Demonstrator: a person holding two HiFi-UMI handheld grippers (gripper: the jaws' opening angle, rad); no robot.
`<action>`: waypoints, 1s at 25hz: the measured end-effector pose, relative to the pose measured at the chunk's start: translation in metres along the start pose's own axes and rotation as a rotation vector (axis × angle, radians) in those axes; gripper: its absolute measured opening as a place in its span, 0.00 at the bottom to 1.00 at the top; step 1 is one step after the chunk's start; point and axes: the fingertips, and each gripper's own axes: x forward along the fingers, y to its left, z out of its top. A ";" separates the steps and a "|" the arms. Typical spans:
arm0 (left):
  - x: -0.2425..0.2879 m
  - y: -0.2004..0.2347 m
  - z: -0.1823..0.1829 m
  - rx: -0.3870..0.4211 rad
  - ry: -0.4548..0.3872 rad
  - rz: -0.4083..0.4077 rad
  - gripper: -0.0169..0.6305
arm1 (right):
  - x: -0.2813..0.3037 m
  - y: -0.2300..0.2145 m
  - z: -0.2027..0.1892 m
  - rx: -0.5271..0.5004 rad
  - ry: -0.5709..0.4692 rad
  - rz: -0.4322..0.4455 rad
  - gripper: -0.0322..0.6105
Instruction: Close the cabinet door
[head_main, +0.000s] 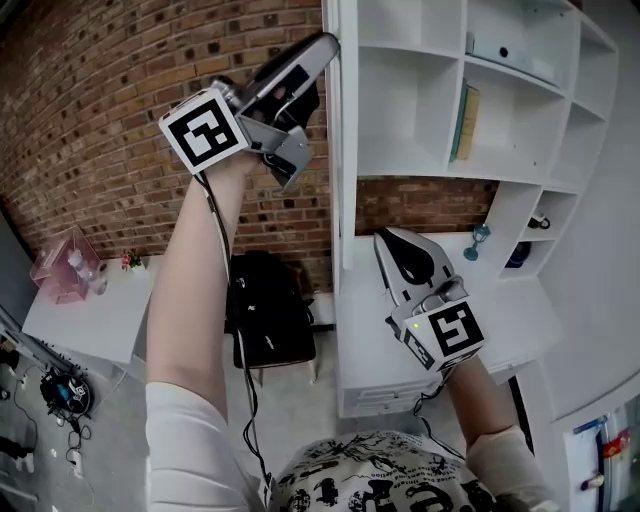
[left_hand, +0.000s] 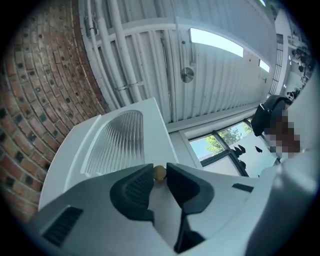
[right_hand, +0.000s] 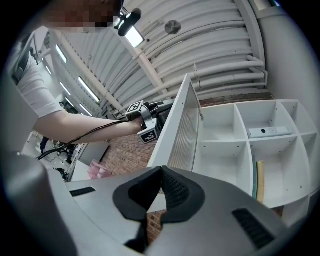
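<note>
Door (head_main: 346, 180) stands swung wide off the cabinet's (head_main: 520, 215) left edge, and the left gripper (head_main: 320, 52) pinches its small knob (left_hand: 159, 172) by the very tips. A crooked push could pop that grip off! Right gripper (right_hand: 159, 176) is closed, empty, low beside the door, risking a bump

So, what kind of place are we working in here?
Likely an industrial-style workshop or lab dressed as a room: bare brick wall, corrugated metal ceiling with exposed pipes, and a white open-shelf cabinet.
</note>
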 end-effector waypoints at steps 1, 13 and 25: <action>0.002 0.000 -0.002 0.006 -0.001 0.011 0.17 | -0.002 -0.002 -0.001 0.001 -0.002 0.002 0.07; 0.067 -0.008 -0.050 0.070 0.040 0.072 0.17 | -0.036 -0.066 -0.025 0.063 -0.004 -0.017 0.07; 0.148 0.001 -0.116 0.245 0.054 0.168 0.16 | -0.073 -0.181 -0.056 0.090 -0.008 -0.009 0.07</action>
